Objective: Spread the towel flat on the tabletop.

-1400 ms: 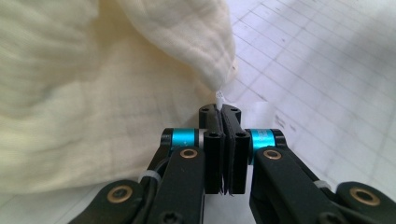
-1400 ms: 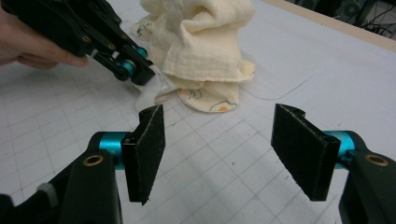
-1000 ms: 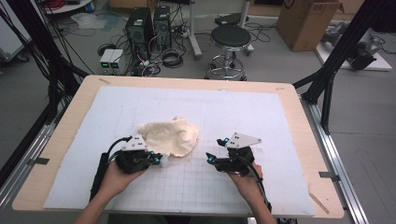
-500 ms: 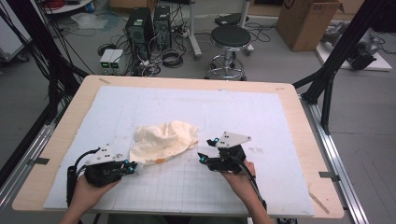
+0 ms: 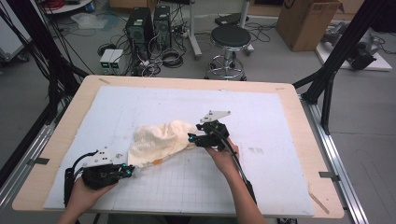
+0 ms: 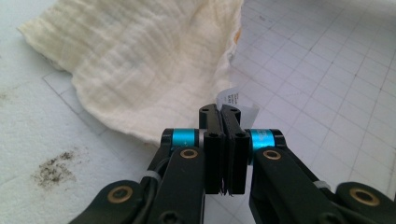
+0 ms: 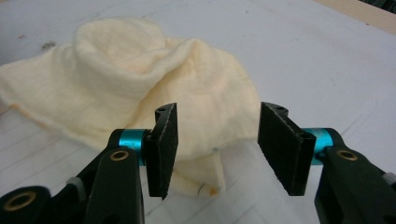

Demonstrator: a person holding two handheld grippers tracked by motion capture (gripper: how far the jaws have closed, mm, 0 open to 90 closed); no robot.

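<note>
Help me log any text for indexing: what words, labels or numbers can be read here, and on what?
Care tag on the cloth, pinched in the left gripper: printed lines, too small and blurred to read.
Mark on the cardboard box on the floor: dark, cut off, unreadable.
Nothing else carries readable text.

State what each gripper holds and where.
Left gripper pinches the cream crinkled cloth at its corner by the white label. Right gripper holds nothing, jaws open.
</note>
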